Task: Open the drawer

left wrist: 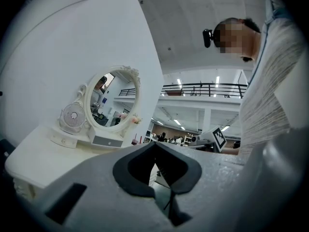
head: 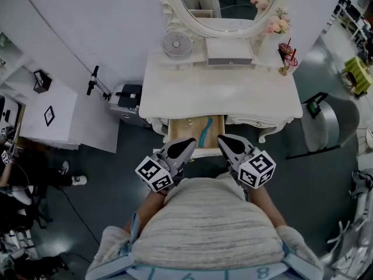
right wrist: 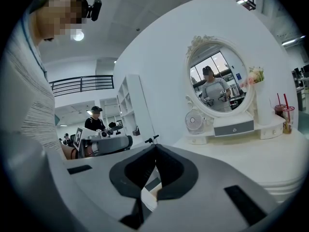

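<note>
The white vanity table (head: 221, 95) stands ahead of me, and its wide centre drawer (head: 175, 128) is pulled out toward me. Inside lies a teal strip (head: 204, 134) beside something clear. My left gripper (head: 189, 142) hangs just short of the drawer's front edge on the left, jaws shut and empty. At the right of that edge my right gripper (head: 224, 139) is likewise shut with nothing held. In the left gripper view, my left gripper (left wrist: 154, 146) points level over the tabletop. In the right gripper view, my right gripper (right wrist: 155, 148) also has its tips together.
On the table's back stand an oval mirror (head: 227, 7), a small fan (head: 177, 43), a little grey-fronted drawer (head: 229, 53), pink flowers (head: 278, 23) and a cup with straws (head: 287, 55). A grey device (head: 128, 101) sits left of the table, a grey chair (head: 326, 121) right.
</note>
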`<action>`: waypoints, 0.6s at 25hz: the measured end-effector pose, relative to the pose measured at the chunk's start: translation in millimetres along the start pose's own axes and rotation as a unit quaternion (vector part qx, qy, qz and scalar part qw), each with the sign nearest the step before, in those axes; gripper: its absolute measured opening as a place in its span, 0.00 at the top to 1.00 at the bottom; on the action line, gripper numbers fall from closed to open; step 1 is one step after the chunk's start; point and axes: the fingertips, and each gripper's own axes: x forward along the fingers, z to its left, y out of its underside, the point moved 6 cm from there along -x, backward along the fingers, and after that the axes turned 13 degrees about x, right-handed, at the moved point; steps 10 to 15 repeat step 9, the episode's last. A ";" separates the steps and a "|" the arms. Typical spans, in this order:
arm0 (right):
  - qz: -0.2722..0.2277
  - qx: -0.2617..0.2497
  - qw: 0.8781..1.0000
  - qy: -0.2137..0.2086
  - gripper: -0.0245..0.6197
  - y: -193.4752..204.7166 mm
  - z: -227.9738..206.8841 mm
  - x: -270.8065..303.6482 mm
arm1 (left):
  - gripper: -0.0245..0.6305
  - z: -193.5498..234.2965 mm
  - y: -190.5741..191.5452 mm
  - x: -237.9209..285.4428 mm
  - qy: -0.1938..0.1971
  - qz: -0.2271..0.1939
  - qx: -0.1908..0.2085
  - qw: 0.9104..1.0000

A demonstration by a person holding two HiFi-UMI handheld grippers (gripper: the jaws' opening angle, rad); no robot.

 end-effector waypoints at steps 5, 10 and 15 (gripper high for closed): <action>-0.003 -0.001 1.000 0.000 0.95 -2.5 3.6 2.7 | 0.94 0.7 0.1 0.3 0.006 -0.008 -0.011 1.000; -0.003 -0.003 1.000 0.000 0.95 -4.1 4.0 6.8 | 0.94 3.2 -2.0 1.6 0.012 -0.016 -0.010 1.000; -0.003 -0.003 1.000 0.000 0.95 -4.1 4.0 6.8 | 0.94 3.2 -2.0 1.6 0.012 -0.016 -0.010 1.000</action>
